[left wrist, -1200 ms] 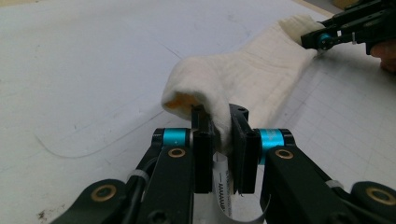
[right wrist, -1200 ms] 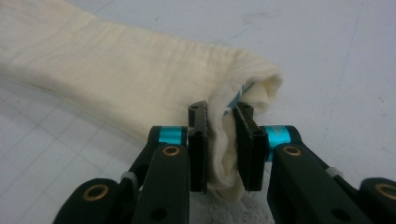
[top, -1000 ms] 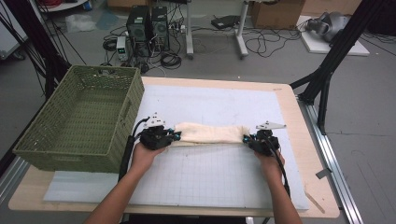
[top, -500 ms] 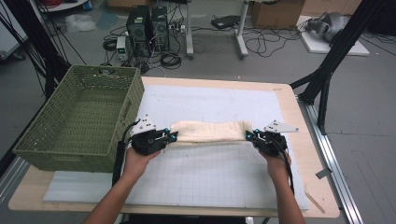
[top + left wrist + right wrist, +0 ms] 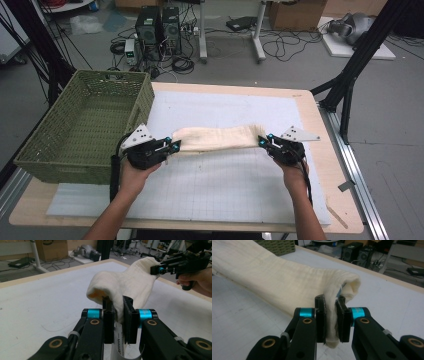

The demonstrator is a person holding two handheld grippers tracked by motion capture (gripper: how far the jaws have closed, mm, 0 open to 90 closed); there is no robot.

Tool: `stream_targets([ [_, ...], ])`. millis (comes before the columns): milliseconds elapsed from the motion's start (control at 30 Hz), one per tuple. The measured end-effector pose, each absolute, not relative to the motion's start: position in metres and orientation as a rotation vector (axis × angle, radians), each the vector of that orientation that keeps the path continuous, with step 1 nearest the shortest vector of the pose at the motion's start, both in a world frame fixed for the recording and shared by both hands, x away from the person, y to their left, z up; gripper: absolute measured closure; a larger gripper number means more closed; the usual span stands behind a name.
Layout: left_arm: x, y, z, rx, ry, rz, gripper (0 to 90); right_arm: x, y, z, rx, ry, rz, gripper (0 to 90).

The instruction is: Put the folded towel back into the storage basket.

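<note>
A cream folded cloth (image 5: 217, 138) hangs stretched between my two grippers, lifted above the white gridded mat (image 5: 225, 185). My left gripper (image 5: 172, 146) is shut on the cloth's left end; in the left gripper view its jaws pinch the cloth (image 5: 120, 290) and a white label hangs below them. My right gripper (image 5: 264, 142) is shut on the cloth's right end; in the right gripper view the cloth (image 5: 287, 277) runs away to the upper left from the pinched fold. The right gripper (image 5: 162, 270) also appears far off in the left gripper view, clamped on the cloth's other end.
A green woven basket (image 5: 40, 152) stands on the table's left side, close beside my left hand. The wooden table edge (image 5: 345, 210) runs along the right. Black frame legs (image 5: 350, 75), computers and cables lie on the floor behind the table.
Both hands have risen with the cloth, which now hangs clear of the mat. The left hand has shifted leftward toward the basket, and the cloth is drawn longer between the grippers.
</note>
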State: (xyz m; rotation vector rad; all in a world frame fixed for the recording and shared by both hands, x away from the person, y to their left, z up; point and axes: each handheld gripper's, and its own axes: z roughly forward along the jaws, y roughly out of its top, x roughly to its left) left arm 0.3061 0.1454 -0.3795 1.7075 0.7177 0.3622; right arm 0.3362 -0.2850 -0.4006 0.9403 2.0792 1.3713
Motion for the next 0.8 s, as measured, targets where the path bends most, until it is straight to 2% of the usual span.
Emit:
stream_targets([
  [400,0.292,0.170,-0.366,1.647,0.737,0.392,80.9,0.347,-0.259,-0.383,0.881,2.072,1.419,80.6],
  [800,0.274,0.195,-0.350,1.605,0.751,0.477,80.9,0.367,-0.229,-0.362,0.819,2.081,1.461,80.7],
])
